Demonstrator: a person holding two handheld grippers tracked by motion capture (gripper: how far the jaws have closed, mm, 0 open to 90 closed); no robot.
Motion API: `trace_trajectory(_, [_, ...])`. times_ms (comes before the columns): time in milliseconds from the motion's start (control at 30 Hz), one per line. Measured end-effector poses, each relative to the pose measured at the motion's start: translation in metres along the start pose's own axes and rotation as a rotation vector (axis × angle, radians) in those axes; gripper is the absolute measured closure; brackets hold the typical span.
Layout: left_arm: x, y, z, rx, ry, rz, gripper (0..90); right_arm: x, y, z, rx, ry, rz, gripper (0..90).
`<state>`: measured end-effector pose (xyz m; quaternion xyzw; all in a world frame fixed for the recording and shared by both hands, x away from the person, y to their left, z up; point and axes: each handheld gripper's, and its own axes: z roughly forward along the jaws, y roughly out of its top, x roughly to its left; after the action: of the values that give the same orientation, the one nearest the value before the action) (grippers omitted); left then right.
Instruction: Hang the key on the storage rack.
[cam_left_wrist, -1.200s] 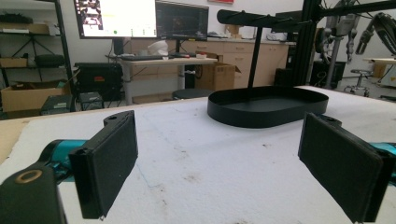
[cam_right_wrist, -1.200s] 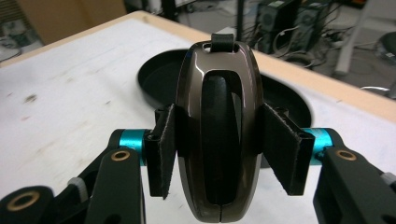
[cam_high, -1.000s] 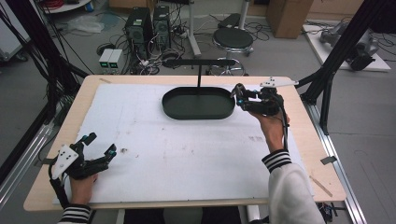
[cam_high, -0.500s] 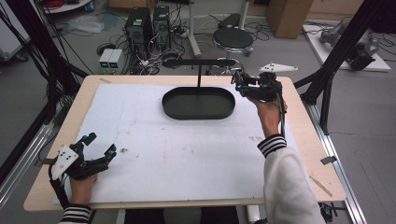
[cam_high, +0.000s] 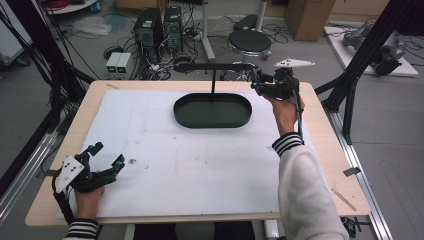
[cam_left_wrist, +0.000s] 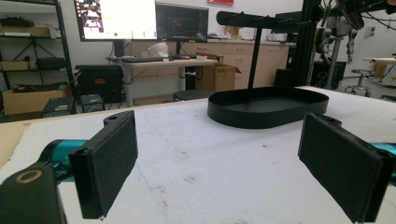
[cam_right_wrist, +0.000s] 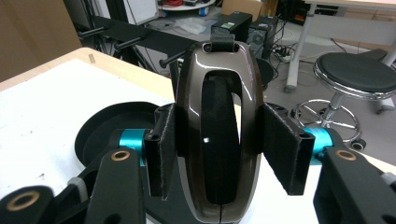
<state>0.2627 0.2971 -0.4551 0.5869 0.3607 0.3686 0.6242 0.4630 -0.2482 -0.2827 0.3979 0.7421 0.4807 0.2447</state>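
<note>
Brown glossy ring sits clamped in the right gripper, upper centre; steady it toward the rack. Left gripper wide.

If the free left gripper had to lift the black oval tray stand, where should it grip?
The thin upright post of the tray stand, approached from the person's side: it stands clear above the shallow rim, narrow enough for the open left gripper.

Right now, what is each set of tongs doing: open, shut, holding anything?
Left tongs: open, holding nothing, low over the white mat.
Right tongs: shut on a glossy brown oval ring, raised near the black stand.
</note>
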Motion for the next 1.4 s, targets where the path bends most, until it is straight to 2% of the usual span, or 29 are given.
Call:
trace_trajectory(267, [0.000,0.000,0.000,0.000,0.000,0.000,12.4,-0.002,0.006,0.008,0.004,-0.015,-0.016,47.9])
trace_trajectory(600, [0.000,0.000,0.000,0.002,0.000,0.000,12.4,-0.005,0.006,0.018,0.014,-0.014,0.003,47.9])
trace_trajectory(967, [0.000,0.000,0.000,0.001,0.001,-0.001,12.4,-0.006,0.014,0.028,0.009,-0.025,-0.015,47.9])
trace_trajectory(1400, [0.000,0.000,0.000,-0.001,0.001,-0.002,12.4,-0.014,0.012,0.038,0.005,-0.042,0.010,47.9])
